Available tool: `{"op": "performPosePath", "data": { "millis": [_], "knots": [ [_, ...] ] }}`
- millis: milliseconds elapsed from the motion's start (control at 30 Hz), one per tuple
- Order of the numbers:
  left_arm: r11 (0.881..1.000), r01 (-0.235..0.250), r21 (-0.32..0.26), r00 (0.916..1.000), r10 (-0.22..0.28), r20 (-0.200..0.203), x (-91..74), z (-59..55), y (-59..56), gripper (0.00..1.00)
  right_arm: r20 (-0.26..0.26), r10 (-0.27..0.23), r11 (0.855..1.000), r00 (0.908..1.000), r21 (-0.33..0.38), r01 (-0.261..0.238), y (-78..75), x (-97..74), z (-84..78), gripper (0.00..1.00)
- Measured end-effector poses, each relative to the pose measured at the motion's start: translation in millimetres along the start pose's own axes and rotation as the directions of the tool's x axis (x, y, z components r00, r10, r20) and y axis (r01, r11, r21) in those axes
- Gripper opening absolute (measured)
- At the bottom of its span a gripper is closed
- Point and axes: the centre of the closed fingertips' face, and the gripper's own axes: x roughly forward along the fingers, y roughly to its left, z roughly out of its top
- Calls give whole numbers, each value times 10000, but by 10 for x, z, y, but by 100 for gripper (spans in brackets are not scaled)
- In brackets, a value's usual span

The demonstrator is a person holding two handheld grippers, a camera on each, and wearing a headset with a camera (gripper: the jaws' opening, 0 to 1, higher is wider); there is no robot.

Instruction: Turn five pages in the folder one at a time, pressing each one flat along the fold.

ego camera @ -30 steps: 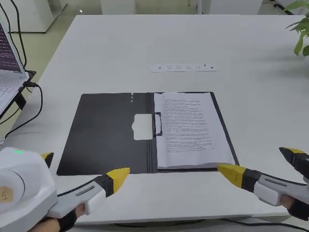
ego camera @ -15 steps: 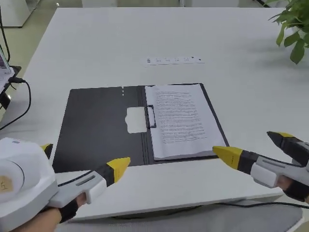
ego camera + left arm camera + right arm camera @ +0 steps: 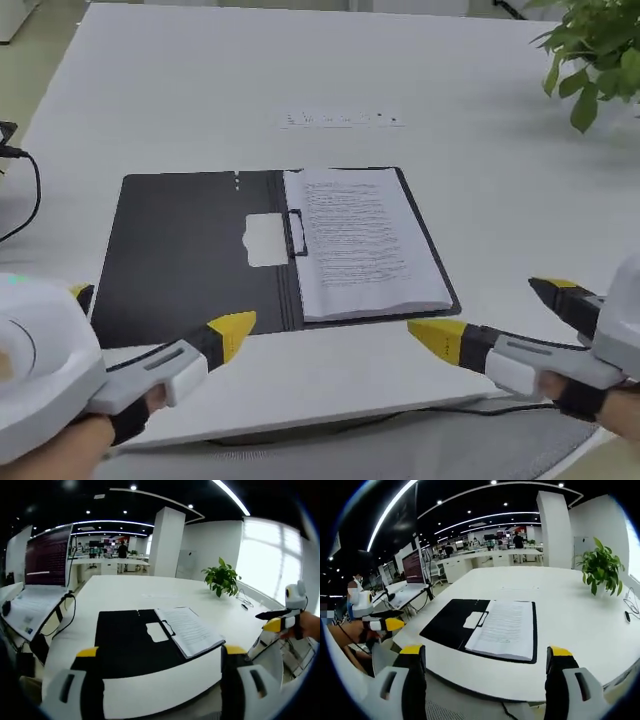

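A black folder [image 3: 190,245] lies open on the white table, with a stack of printed pages [image 3: 355,240] clipped to its right half and a white label [image 3: 265,240] beside the clip. My left gripper [image 3: 155,312] hovers open at the table's near edge, below the folder's left cover. My right gripper [image 3: 490,312] is open too, just short of the folder's near right corner and touching nothing. The left gripper view has the folder [image 3: 130,635] ahead of the open left gripper [image 3: 160,652]. The right gripper view has the pages [image 3: 502,627] ahead of the open right gripper [image 3: 486,651].
A flush power strip [image 3: 340,118] sits in the table beyond the folder. A potted plant [image 3: 590,50] stands at the far right. A laptop [image 3: 40,580] on a stand and its cable [image 3: 20,190] are off to the left. The table's near edge [image 3: 300,405] runs under both grippers.
The head camera has swung right and down, so the picture has shifted left. Both grippers stay open near the front edge. The folder and its pages have not moved.
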Motion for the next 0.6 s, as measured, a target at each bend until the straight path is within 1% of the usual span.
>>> {"op": "performPosePath", "data": {
  "millis": [33,67,100,133,167,233,300,333,367,400,433,467,533,600],
  "knots": [
    [9999,42,138,10000,-41,-70,2,-31,-17,99,224,46,10000,9997,66,-48,-26,1,57,100],
    [9995,-79,322,9996,87,-259,20,-87,-19,99,172,38,9996,9998,294,-43,-84,13,81,100],
    [9989,-210,416,9989,227,-406,20,-120,-8,99,124,94,9989,9999,469,-100,-111,26,95,100],
    [9986,-370,368,9983,385,-427,11,-124,-15,99,67,242,9966,9997,787,-246,-131,39,112,100],
    [9987,-455,251,9984,463,-328,-8,-100,-23,99,125,297,9957,9995,871,-306,-187,48,128,100],
    [9971,-755,21,9970,754,179,-58,9,-34,99,365,307,9961,9989,816,-336,-246,49,185,100],
    [9962,-869,71,9957,866,319,-97,51,-47,99,744,-47,9973,9972,736,-7,-386,41,261,99],
    [9947,-1012,170,9943,1005,367,-120,70,-39,99,885,-48,9969,9961,791,-22,-436,32,286,98],
    [9935,-1113,244,9933,1105,330,-135,73,-28,99,955,-15,9963,9954,855,-67,-463,25,300,98],
    [9926,-1182,268,9926,1174,312,-152,79,-22,99,1044,123,9939,9945,1077,-236,-485,20,319,99],
    [9905,-1332,325,9906,1320,367,-179,102,-3,99,1021,142,9929,9947,1157,-260,-509,17,321,99],
    [9896,-1401,334,9897,1390,335,-193,109,4,99,1007,124,9929,9948,1161,-242,-536,14,322,100],
    [9882,-1503,306,9885,1497,220,-210,121,11,99,795,162,9942,9967,1048,-246,-586,12,304,100],
    [9881,-1515,266,9884,1511,158,-214,138,-13,99,638,165,9947,9978,1000,-228,-617,13,294,100]
  ]
}}
